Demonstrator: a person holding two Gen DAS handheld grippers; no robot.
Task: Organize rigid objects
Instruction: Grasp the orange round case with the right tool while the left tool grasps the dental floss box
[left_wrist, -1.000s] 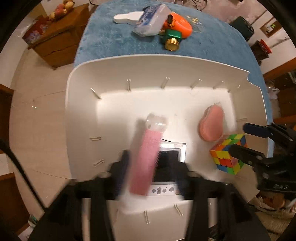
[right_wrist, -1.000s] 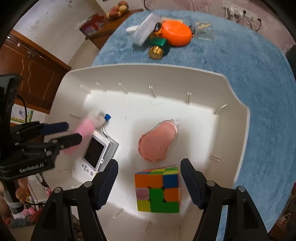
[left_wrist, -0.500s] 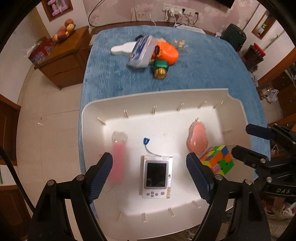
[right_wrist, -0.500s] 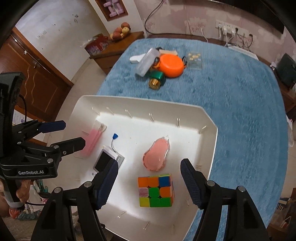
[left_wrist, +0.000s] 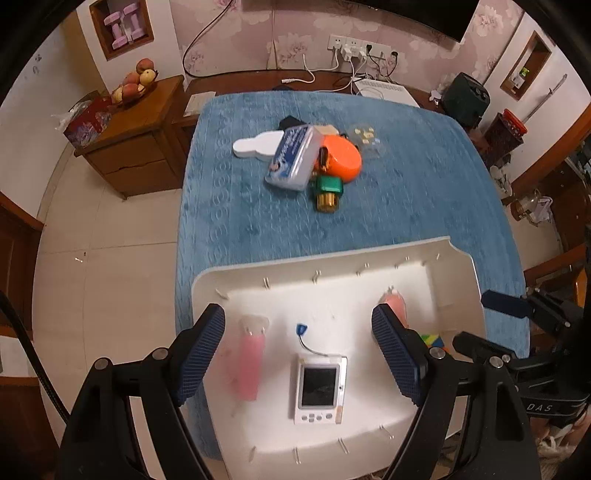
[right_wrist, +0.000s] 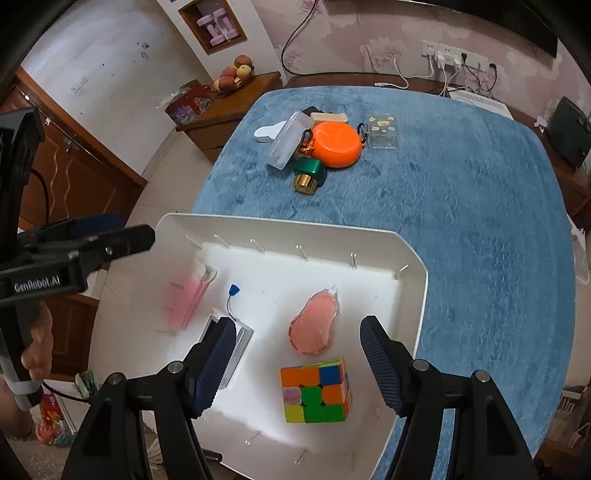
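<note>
Since a second ago the pink brush (left_wrist: 249, 363) has left the left tool (left_wrist: 299, 354), whose jaws have just been opening, and lies in the white tray (left_wrist: 458, 266) on the blue surface (left_wrist: 236, 221). Both tools have risen; the right tool (right_wrist: 299, 356) hangs spread, empty, above the cube (right_wrist: 316, 391).

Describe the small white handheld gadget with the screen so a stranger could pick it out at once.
Start at the white tray on the blue cloth. The handheld gadget lies flat in it, near the front, beside the pink tube. It alone has a dark screen, buttons beneath, and a thin cord ending in a blue tab.
</note>
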